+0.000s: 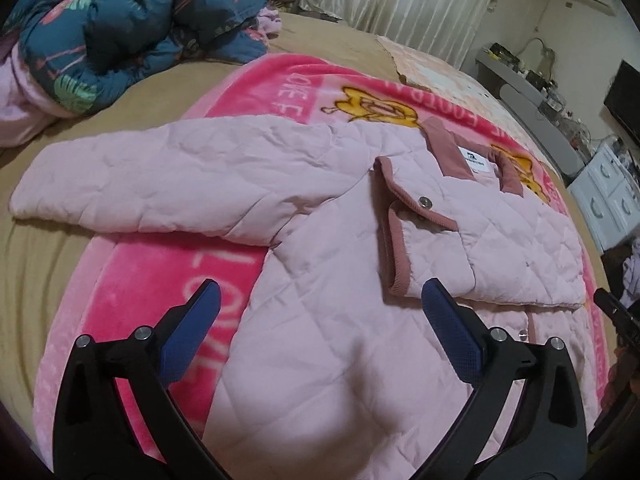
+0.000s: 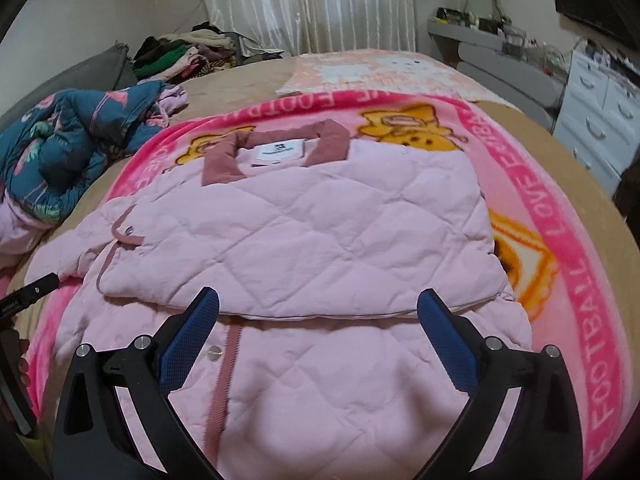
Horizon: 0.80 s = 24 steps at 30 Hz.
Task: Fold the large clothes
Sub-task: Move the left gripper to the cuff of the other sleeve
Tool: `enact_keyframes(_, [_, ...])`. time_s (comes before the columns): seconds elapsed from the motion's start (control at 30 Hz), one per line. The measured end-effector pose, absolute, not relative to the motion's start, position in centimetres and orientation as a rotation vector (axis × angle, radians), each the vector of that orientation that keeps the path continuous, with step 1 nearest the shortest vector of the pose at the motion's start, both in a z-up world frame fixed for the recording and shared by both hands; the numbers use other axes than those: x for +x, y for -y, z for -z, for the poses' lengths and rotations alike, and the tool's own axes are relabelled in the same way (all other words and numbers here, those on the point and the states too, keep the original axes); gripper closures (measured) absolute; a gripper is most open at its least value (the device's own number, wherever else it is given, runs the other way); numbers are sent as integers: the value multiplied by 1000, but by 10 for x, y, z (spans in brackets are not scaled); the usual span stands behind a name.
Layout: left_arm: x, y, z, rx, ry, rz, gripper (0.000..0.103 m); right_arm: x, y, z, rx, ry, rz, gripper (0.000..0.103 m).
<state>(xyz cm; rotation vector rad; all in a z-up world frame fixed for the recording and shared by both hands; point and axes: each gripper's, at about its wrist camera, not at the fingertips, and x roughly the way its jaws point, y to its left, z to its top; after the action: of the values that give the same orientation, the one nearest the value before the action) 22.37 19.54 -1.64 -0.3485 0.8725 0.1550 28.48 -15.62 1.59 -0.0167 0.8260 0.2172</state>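
Observation:
A pale pink quilted jacket (image 1: 320,240) lies front up on a bright pink blanket (image 1: 140,280) on the bed, its dusty-rose collar (image 1: 452,152) at the far end. One sleeve (image 1: 460,232) is folded across the chest, and the other sleeve (image 1: 140,184) stretches out flat to the left. My left gripper (image 1: 320,300) hovers open above the jacket's lower body with nothing between its blue pads. In the right wrist view the jacket (image 2: 320,240) fills the middle, and my right gripper (image 2: 318,308) hangs open just over the near edge of the folded sleeve (image 2: 300,240), holding nothing.
A bunched blue floral quilt (image 1: 100,32) lies at the far left of the bed. A pile of clothes (image 2: 180,52) sits behind it by the curtain. White drawers (image 2: 600,120) and a cluttered shelf stand to the right. Tan sheet (image 1: 32,280) shows around the blanket.

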Motion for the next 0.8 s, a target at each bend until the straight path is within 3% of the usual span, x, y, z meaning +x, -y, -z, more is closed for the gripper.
enact_keyframes(0.8, [197, -292, 10, -474, -811, -392, 9, 274, 12, -53, -59, -782, -447, 4])
